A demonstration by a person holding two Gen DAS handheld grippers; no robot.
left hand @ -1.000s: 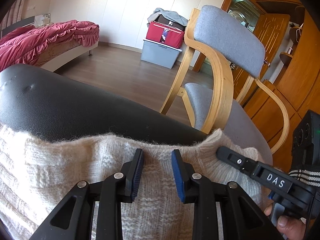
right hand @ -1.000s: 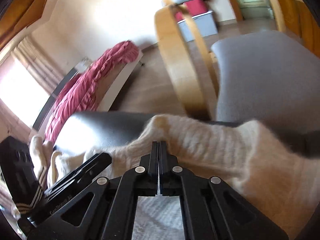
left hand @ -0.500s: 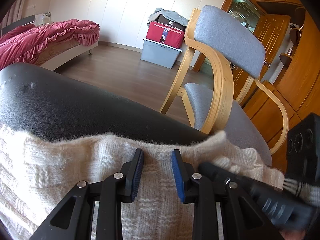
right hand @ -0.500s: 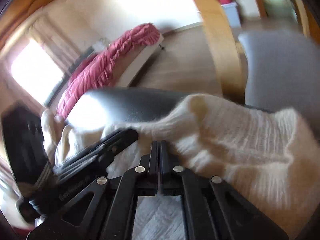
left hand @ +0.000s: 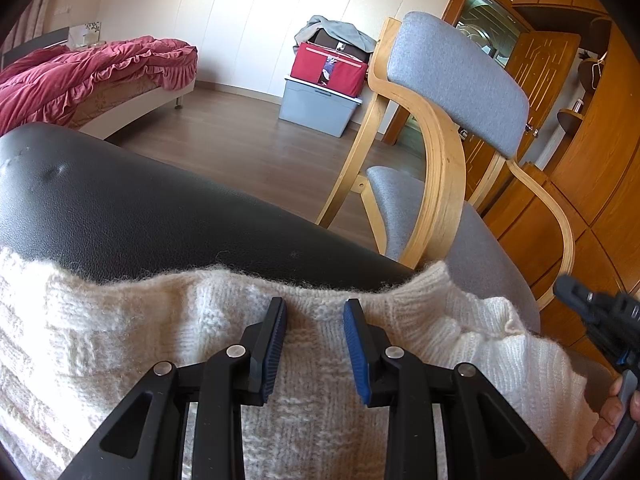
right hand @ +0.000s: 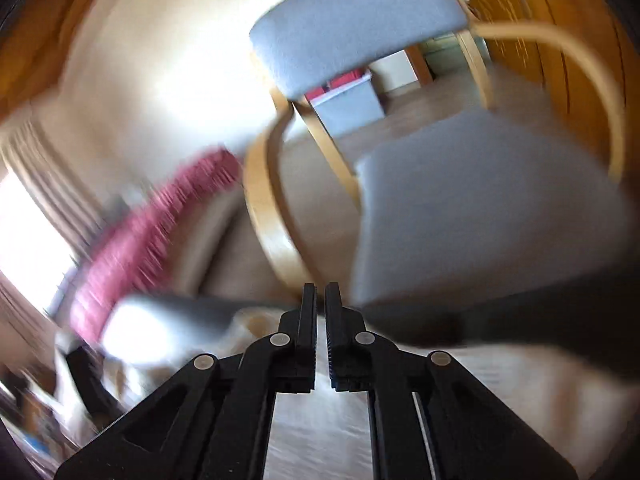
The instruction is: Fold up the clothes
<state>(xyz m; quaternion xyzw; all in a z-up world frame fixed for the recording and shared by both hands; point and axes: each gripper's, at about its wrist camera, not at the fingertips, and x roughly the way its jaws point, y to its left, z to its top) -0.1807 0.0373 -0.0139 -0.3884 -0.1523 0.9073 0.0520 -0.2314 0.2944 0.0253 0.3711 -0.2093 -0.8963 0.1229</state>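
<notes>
A cream knitted sweater (left hand: 100, 340) lies on a black leather surface (left hand: 120, 208), its far edge running across the middle of the left wrist view. My left gripper (left hand: 315, 304) hangs just over the knit near that edge, jaws apart, with only flat fabric below. A bunched fold of the sweater (left hand: 500, 320) sits to its right. My right gripper (right hand: 321, 290) is raised above the sweater (right hand: 320, 420); its jaws are opening, a narrow gap shows and nothing is between them. One of its black fingers (left hand: 588, 304) enters at the right edge, held by a hand (left hand: 612, 416).
A wooden armchair with grey cushions (left hand: 456, 72) stands just past the leather surface on the right. Beyond it are a bed with a red cover (left hand: 80, 68), stacked storage boxes (left hand: 320, 96) and wooden cabinets (left hand: 592, 140). The right wrist view is motion-blurred.
My right gripper let go of the sweater's edge, rose and drew back to the right, leaving a bunched fold there. The left gripper stayed where it was.
</notes>
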